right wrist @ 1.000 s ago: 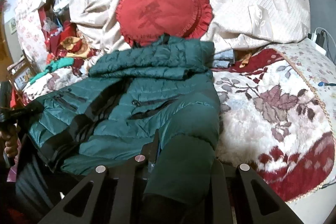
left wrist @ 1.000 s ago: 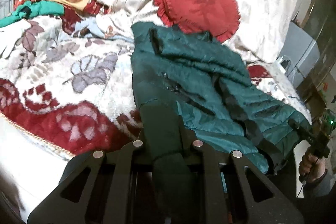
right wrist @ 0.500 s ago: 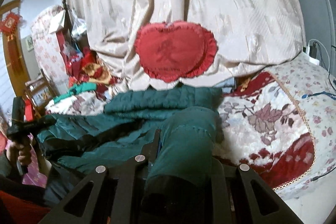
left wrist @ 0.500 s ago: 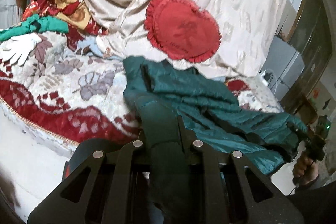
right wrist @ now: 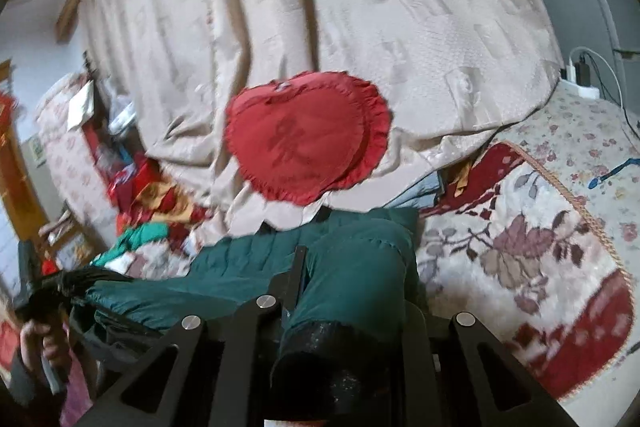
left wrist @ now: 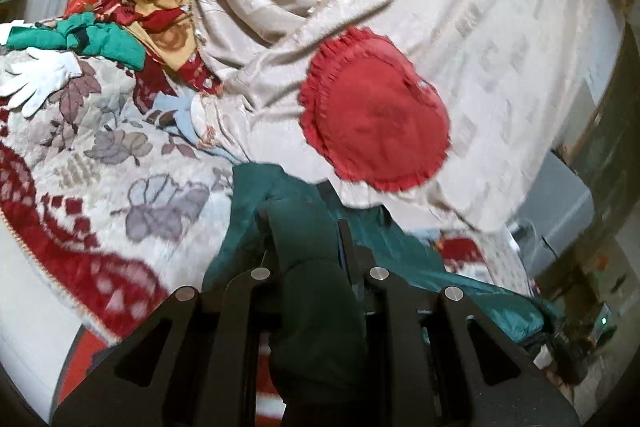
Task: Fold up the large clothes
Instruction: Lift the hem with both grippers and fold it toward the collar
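While each gripper (left wrist: pixel 308 239) (right wrist: pixel 352 267) clamps the green jacket (right wrist: pixel 248 267), bed (left wrist: pixel 100 163) beneath, red cushion (right wrist: pixel 304 143) behind.

Ahead of your left fingers (left wrist: pixel 348 251), past the bunched green jacket (left wrist: pixel 256 211), the red heart cushion (left wrist: pixel 376 115) leans on the draped cream cloth (left wrist: pixel 460 7); no passage beyond. To their left the floral blanket (left wrist: pixel 120 163) lies open out to the white glove (left wrist: pixel 40 79) and the heap of red and green clothes (left wrist: pixel 132 11). Ahead of your right fingers (right wrist: pixel 298 267) the same cushion (right wrist: pixel 304 139) and cloth (right wrist: pixel 320 7) close the way. To their right the blanket (right wrist: pixel 520 247) is bare; farther right a charger and cables (right wrist: pixel 580 75) and a blue item (right wrist: pixel 608 175). Left of them, the jacket (right wrist: pixel 224 291) stretches taut to your other gripper (right wrist: pixel 52 287)
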Motion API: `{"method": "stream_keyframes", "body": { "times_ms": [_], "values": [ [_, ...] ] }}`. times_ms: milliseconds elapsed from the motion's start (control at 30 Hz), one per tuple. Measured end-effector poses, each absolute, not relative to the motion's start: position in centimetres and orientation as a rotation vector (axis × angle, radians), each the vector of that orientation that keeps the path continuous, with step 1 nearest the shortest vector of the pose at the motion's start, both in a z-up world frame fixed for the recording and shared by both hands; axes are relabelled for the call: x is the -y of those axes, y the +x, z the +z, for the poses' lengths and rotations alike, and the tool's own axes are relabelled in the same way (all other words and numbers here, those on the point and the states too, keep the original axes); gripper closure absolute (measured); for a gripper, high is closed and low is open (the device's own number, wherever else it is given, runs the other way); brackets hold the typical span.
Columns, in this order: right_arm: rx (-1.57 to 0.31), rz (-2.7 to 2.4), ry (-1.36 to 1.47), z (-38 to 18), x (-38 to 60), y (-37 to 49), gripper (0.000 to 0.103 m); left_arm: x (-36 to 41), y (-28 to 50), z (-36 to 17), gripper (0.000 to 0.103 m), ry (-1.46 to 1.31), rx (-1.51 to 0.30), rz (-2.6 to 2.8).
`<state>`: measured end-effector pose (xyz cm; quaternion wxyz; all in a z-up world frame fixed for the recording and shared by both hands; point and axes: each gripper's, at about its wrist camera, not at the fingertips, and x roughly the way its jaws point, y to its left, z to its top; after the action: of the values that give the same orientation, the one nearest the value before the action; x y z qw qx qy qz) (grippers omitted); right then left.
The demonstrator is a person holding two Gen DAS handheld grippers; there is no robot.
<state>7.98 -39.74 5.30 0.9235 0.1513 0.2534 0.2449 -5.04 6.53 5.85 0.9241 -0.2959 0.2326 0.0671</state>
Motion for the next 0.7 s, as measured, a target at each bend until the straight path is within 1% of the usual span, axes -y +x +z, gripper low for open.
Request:
{"method": "stream_keyframes", "body": {
  "times_ms": [300,467,600,700],
  "values": [
    [-0.553,0.436,0.34,4.2,36.6,16.4,0.087,-8.8,3.5,3.7,0.088,-0.617,-0.499,0.245],
    [-0.656,0.398,0.331,2.0,34.0,22.5,0.087,-9.8,9.4,0.5,0.087,-0.587,-0.603,0.312],
    [-0.76,0.37,0.328,-0.6,32.0,27.4,0.087,-10.8,13.2,-2.7,0.083,-0.564,-0.69,0.386],
    [-0.783,0.353,0.28,-1.9,30.3,29.6,0.087,-11.2,15.1,-4.7,0.082,-0.547,-0.736,0.43]
  ]
}}
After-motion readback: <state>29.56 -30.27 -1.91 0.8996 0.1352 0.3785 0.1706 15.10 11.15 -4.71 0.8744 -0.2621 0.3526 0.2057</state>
